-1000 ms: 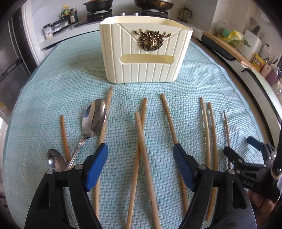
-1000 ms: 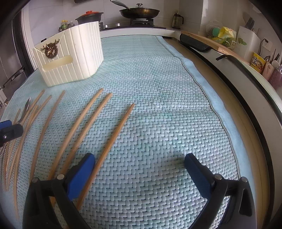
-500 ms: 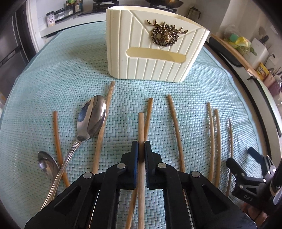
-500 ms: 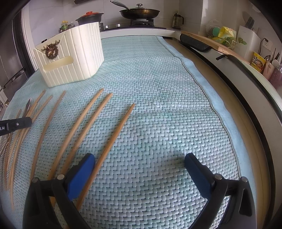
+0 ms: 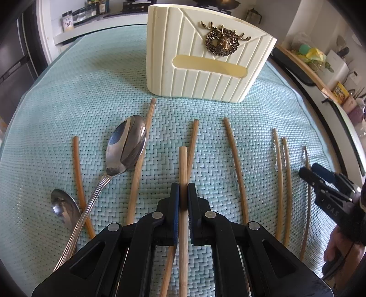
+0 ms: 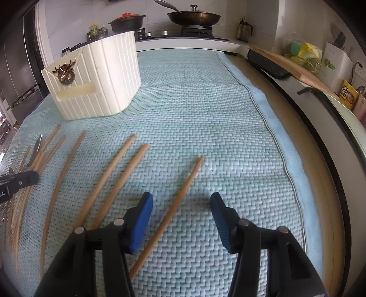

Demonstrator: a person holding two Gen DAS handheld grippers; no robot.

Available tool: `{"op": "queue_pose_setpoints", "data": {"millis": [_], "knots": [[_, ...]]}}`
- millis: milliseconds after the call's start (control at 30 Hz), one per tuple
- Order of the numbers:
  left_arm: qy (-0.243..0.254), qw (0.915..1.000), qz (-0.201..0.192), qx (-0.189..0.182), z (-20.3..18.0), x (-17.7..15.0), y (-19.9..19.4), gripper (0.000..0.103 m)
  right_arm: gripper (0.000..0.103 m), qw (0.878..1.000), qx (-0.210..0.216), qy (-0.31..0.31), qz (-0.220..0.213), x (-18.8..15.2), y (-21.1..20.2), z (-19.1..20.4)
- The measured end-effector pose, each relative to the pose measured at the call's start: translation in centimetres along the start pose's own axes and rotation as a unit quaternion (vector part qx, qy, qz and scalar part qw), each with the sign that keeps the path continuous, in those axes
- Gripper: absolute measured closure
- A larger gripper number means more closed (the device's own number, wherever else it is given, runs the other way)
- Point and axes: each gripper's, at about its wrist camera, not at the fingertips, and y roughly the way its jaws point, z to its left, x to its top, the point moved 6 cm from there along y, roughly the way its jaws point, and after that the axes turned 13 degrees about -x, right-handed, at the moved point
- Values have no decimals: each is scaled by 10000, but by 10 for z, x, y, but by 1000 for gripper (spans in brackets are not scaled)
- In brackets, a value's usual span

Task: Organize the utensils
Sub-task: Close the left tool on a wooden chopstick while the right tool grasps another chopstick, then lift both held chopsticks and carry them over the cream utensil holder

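Right tongs (image 6: 181, 219) now astride chopstick (image 6: 173, 208), closing

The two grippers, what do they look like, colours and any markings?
Both the left gripper and the right gripper have black plastic linkage arms joined by silver rivets, ending in blue ribbed pads. From the left wrist view, the right gripper's side carries white letters that look like "DAS".

A lidded frying pan (image 6: 194, 17) and a black pot (image 6: 127, 21) are sitting on the stove (image 6: 183, 34) beyond the woven mat (image 6: 194, 109).
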Motion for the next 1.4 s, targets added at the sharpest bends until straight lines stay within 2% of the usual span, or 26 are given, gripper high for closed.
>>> {"op": "queue_pose_setpoints", "data": {"millis": [33, 133, 167, 333, 467, 533, 633, 800, 867, 967, 1067, 1200, 1300, 1400], "knots": [[-4, 10000, 5, -19, 1, 3, -1, 97, 63, 10000, 44, -40, -3, 5, 2, 2], [-17, 10000, -11, -72, 2, 10, 1, 97, 93, 9999, 87, -61, 59, 15, 7, -1], [-17, 9999, -41, -122, 2, 11, -1, 97, 98, 9995, 266, 10, 143, 17, 8, -3], [13, 9987, -286, -411, -5, 16, -23, 98, 98, 9938, 920, 581, 205, 22, -7, -21], [47, 9970, -481, -601, -8, 20, -47, 98, 98, 9894, 1208, 799, -11, 24, -38, -25], [94, 9963, -580, -620, -8, 20, -58, 98, 98, 9877, 1301, 849, -151, 29, -52, -27], [89, 9973, -387, -620, -6, 16, -54, 98, 98, 9911, 1188, 579, -140, 32, -56, -20], [-31, 9979, 24, -643, -2, 6, -26, 98, 98, 9949, 826, 192, 540, 8, -11, -9], [23, 9985, 120, -524, -1, 6, -16, 98, 98, 9932, 834, 136, 798, 2, 7, -7], [-20, 9990, 261, -367, 5, 7, -4, 97, 97, 9914, 870, -36, 982, 5, 12, -4], [-65, 9993, 270, -236, 12, 12, -1, 97, 95, 9850, 988, -247, 1390, 14, 20, -1], [-142, 9986, 485, -184, 17, 16, 8, 97, 93, 9741, 1058, -515, 1930, 25, 31, 3], [-60, 9983, 564, -109, 14, 21, 12, 97, 93, 9695, 952, -854, 2090, 29, 35, 11], [7, 9976, 686, -87, 9, 29, 16, 93, 93, 9686, 877, -957, 2121, 32, 38, 17]]}}
